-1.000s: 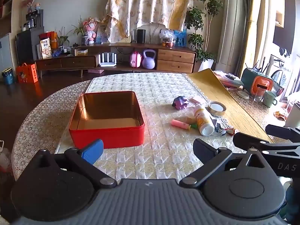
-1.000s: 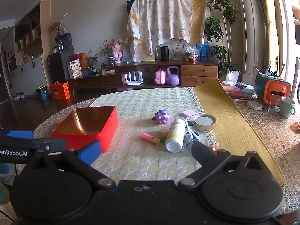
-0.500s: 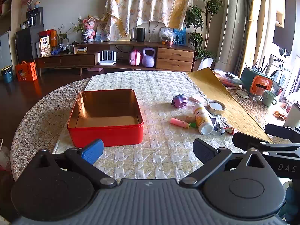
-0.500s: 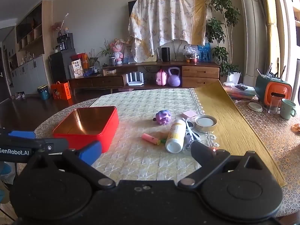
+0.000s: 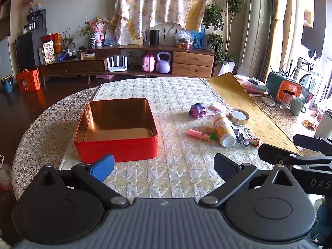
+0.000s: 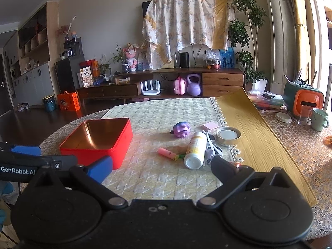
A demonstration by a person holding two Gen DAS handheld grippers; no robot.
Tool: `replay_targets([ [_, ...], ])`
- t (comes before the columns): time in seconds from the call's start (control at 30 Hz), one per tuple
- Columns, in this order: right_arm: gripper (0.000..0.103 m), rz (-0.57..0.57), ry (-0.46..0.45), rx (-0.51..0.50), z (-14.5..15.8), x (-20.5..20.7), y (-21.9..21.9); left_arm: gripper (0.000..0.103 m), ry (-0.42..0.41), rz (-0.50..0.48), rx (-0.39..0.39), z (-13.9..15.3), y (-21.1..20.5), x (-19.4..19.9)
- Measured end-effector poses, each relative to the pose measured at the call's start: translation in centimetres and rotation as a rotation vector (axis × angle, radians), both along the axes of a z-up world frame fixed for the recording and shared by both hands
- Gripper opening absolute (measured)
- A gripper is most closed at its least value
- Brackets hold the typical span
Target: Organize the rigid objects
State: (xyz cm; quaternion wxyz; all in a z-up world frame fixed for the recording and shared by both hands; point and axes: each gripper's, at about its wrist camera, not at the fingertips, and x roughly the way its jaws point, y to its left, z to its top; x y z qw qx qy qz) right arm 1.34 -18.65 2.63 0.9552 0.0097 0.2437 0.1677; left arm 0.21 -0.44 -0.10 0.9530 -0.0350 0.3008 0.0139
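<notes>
Red tin (image 5: 116, 145) – bare gold inside

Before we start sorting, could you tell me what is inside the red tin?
The red tin shows only bare gold walls and floor; nothing lies in it. Its near wall hides the front strip of floor.

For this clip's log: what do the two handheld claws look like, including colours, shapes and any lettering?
Both are matte black. Two round disc housings carry angled link arms with silver pivot pins. On the left claw and the right claw, the left finger pad is blue and ribbed, and the right one is dark. White lettering shows where each appears in the other's view: "GenRobot.AI" on the left, a cut-off "DAS" on the right. No cables or sleeves are visible.
</notes>
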Motion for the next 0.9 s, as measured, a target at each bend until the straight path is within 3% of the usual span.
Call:
replay_targets([
  [0.57, 0.101, -0.024, 0.024, 0.021, -0.4, 0.9, -1.2, 0.103, 0.036, -0.016, -0.015, -0.5, -0.1, 1.4],
  [0.9, 0.101, -0.055, 0.04, 0.035, -1.0, 2.3, -3.2, 0.103, 0.055, -0.057, -0.014, -0.6, -1.6, 4.3],
])
